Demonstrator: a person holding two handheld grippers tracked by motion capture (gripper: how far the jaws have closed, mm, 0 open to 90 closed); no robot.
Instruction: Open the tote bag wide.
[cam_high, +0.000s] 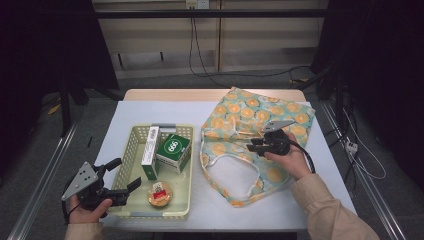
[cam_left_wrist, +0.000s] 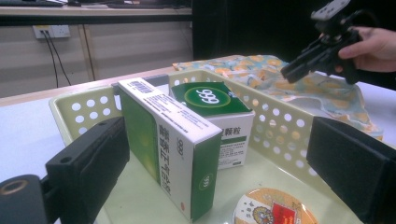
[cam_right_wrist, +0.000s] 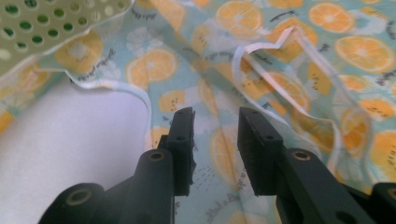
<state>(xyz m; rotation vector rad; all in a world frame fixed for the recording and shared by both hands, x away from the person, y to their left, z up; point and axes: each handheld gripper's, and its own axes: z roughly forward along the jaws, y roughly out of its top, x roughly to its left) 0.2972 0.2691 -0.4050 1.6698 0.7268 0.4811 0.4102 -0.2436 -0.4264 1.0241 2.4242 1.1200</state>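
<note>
Left claw (cam_high: 122, 178), lower left of the high view, gapes released at the basket (cam_high: 131, 150) rim; its own view reveals the tall green-white box (cam_left_wrist: 170, 149) upright beside the 999 box (cam_left_wrist: 219, 119). Right claw (cam_right_wrist: 215, 140), centre of its view, hovers part-open, apparently empty, over the orange-print bag (cam_right_wrist: 289, 70) and its white handle (cam_right_wrist: 261, 51). Bare table (cam_high: 320, 165) lies right.

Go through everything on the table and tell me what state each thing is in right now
Basket: upright, holding three items.
Tall box: shut, on its edge.
Green box: shut, tilted.
Round tin: flat, lid on.
Bag: flat, mouth slack.
Left gripper: open, empty.
Right gripper: open, empty, over bag.
</note>
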